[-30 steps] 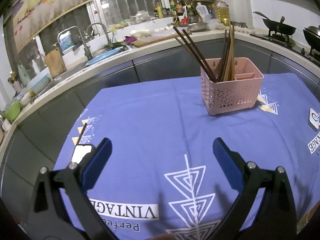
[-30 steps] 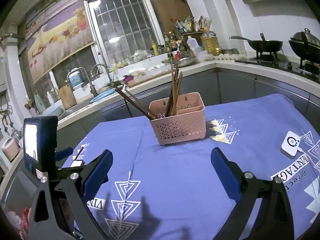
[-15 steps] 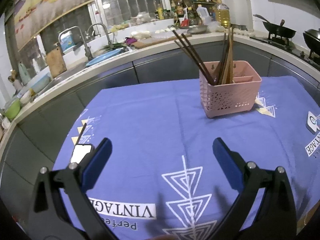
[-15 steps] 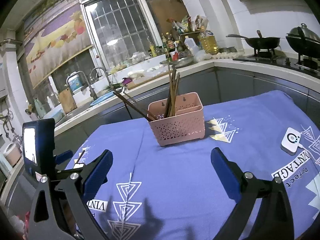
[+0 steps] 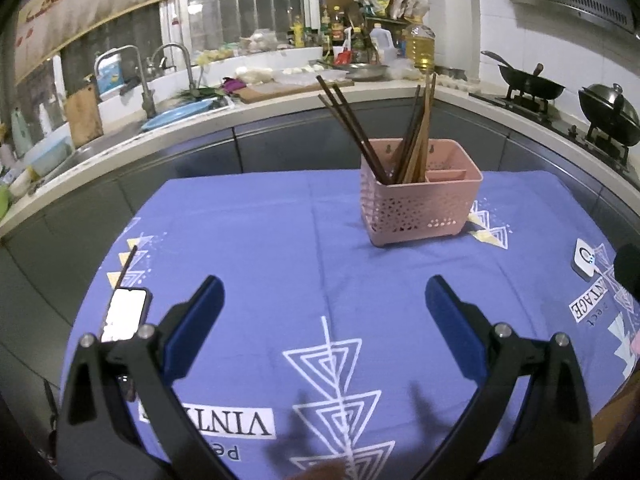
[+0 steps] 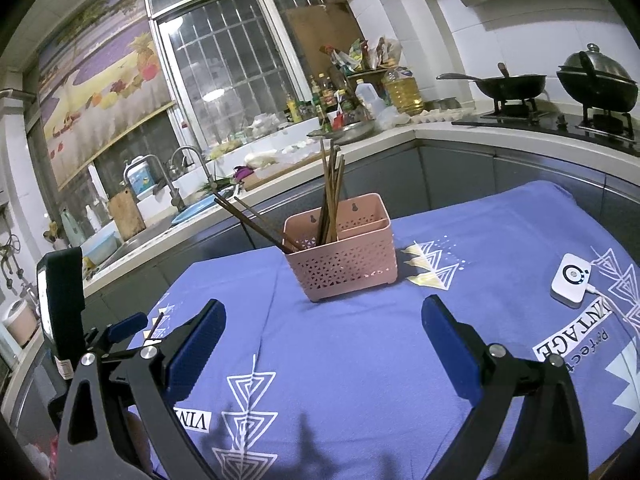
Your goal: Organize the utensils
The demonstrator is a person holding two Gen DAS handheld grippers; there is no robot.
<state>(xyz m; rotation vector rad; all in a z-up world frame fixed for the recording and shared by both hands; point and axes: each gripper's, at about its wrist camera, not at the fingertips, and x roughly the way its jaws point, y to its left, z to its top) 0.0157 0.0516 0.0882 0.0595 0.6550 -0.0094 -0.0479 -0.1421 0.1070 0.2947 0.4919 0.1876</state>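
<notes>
A pink perforated utensil caddy (image 5: 420,196) stands upright on a counter covered by a blue patterned cloth (image 5: 280,240), well ahead of both handheld tools. Dark chopsticks (image 5: 352,132) stand in its left compartment, some leaning far out to the left, others nearly upright; the narrower right compartments look empty. One loose chopstick (image 5: 129,259) lies on the cloth near the left edge, just beyond a phone (image 5: 124,314) with a lit screen. The left gripper (image 5: 322,304) hovers over bare cloth, its jaws spread wide and holding nothing. The right gripper (image 6: 322,320) does the same, jaws wide apart and empty. A small white device (image 6: 570,278) with a cable sits toward the right edge. The likely risks: the thin loose chopstick lies flat, so a pinch could slide it off the near edge or nudge the phone beside it; reaching into the caddy could catch the outward-leaning sticks and tip the light basket. The middle of the cloth is open and gives ample room, while the left and right edges are close to the phone and the white device.
</notes>
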